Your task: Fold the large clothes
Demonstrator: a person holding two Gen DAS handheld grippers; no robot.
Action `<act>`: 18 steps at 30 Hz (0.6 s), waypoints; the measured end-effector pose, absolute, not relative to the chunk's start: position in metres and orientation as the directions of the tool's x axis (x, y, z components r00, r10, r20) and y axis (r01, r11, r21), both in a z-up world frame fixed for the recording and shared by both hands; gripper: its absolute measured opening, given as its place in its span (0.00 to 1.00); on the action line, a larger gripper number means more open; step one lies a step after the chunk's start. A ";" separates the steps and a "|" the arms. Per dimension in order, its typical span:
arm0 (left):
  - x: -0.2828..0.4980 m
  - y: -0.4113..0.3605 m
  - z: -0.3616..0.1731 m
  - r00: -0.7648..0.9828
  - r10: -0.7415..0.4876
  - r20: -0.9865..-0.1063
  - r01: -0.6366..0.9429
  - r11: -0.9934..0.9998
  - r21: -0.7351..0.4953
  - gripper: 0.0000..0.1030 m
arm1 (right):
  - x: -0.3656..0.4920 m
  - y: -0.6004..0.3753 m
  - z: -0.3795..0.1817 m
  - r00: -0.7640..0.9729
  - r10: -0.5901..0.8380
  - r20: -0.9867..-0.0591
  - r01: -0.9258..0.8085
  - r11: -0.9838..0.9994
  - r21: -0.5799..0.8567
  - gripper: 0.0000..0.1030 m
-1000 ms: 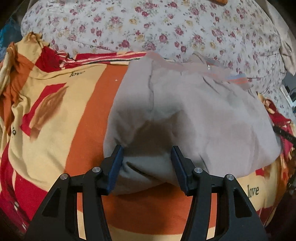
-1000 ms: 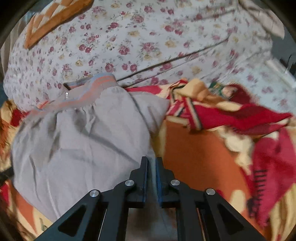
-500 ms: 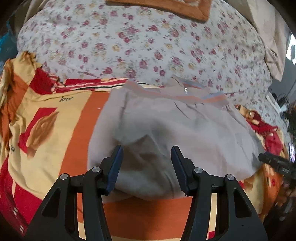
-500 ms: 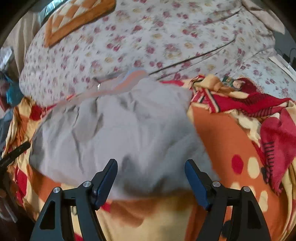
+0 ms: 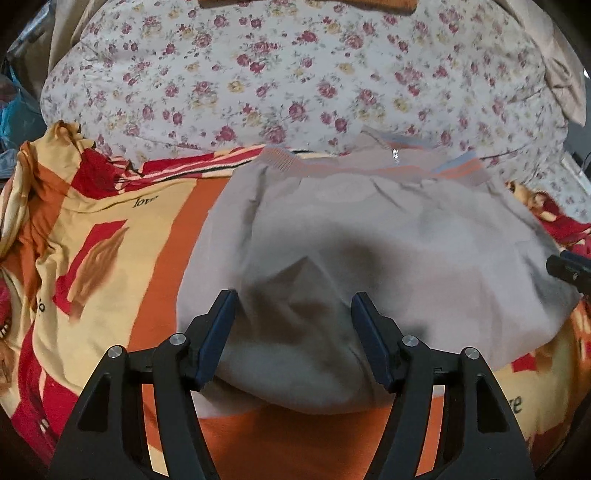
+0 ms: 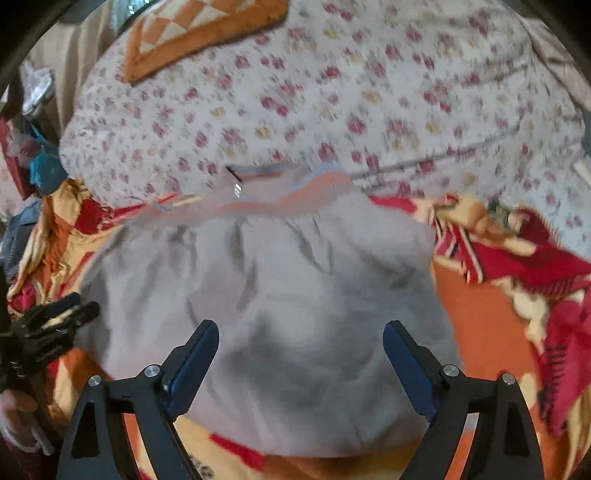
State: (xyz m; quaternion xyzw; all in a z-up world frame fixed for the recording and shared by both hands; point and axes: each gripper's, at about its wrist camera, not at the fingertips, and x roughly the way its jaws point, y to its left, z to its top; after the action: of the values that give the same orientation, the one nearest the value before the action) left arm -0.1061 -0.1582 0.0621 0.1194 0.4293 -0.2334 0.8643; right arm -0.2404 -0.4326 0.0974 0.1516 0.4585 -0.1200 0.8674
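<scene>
A grey garment (image 5: pixel 388 240) lies folded on the orange, yellow and red bedsheet (image 5: pixel 110 240), its orange-and-blue ribbed band at the far edge. My left gripper (image 5: pixel 293 310) hovers over the garment's near left part. Its jaws are opening and the pads press on nothing; the cloth lies below them. In the right wrist view the same garment (image 6: pixel 277 277) fills the middle. My right gripper (image 6: pixel 301 332) stands wide above its near edge, jaws still opening, nothing held. The left gripper (image 6: pixel 55 317) shows at that view's left edge; the right gripper's tip (image 5: pixel 569 266) shows at the left wrist view's right edge.
A floral quilt (image 5: pixel 295 74) bulges behind the garment, with an orange checked cushion (image 6: pixel 199 33) on top. A crumpled red-and-yellow blanket (image 6: pixel 517 266) lies to the right. A blue bag (image 5: pixel 14 110) sits at far left. A person's hand (image 6: pixel 14 413) holds the left tool.
The right gripper, shut on the garment's edge a second ago, has opened wide and let it go. Both grippers have drawn back from the cloth. The left jaws stand a little wider.
</scene>
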 end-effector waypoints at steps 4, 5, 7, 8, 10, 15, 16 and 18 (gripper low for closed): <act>-0.105 -0.162 0.060 0.538 -0.290 -0.792 0.507 0.862 0.028 0.64 | -0.240 -0.442 0.080 0.519 -0.078 -0.851 0.364 0.921 0.137 0.86; -0.105 -0.163 0.061 0.541 -0.290 -0.789 0.507 0.862 0.031 0.64 | -0.240 -0.442 0.080 0.525 -0.082 -0.847 0.360 0.923 0.133 0.86; -0.104 -0.165 0.061 0.547 -0.287 -0.786 0.505 0.862 0.036 0.64 | -0.240 -0.440 0.080 0.532 -0.088 -0.842 0.360 0.924 0.130 0.86; -0.104 -0.166 0.061 0.549 -0.285 -0.786 0.503 0.864 0.038 0.64 | -0.240 -0.439 0.080 0.533 -0.084 -0.842 0.356 0.925 0.133 0.86; -0.105 -0.166 0.061 0.549 -0.283 -0.786 0.503 0.863 0.041 0.64 | -0.240 -0.435 0.081 0.541 -0.068 -0.838 0.341 0.929 0.145 0.86; -0.107 -0.166 0.061 0.555 -0.278 -0.784 0.506 0.861 0.053 0.64 | -0.240 -0.423 0.084 0.561 -0.052 -0.826 0.307 0.940 0.149 0.86; -0.107 -0.165 0.061 0.553 -0.279 -0.785 0.506 0.861 0.051 0.64 | -0.240 -0.423 0.083 0.559 -0.051 -0.828 0.303 0.942 0.146 0.86; -0.107 -0.165 0.061 0.553 -0.277 -0.786 0.505 0.862 0.051 0.64 | -0.239 -0.421 0.081 0.553 -0.056 -0.831 0.302 0.943 0.138 0.86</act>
State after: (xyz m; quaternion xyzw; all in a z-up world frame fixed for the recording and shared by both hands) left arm -0.1071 -0.1646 0.0605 0.1365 0.4162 -0.2245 0.8705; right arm -0.2389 -0.4210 0.0813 0.1336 0.4613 -0.1027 0.8711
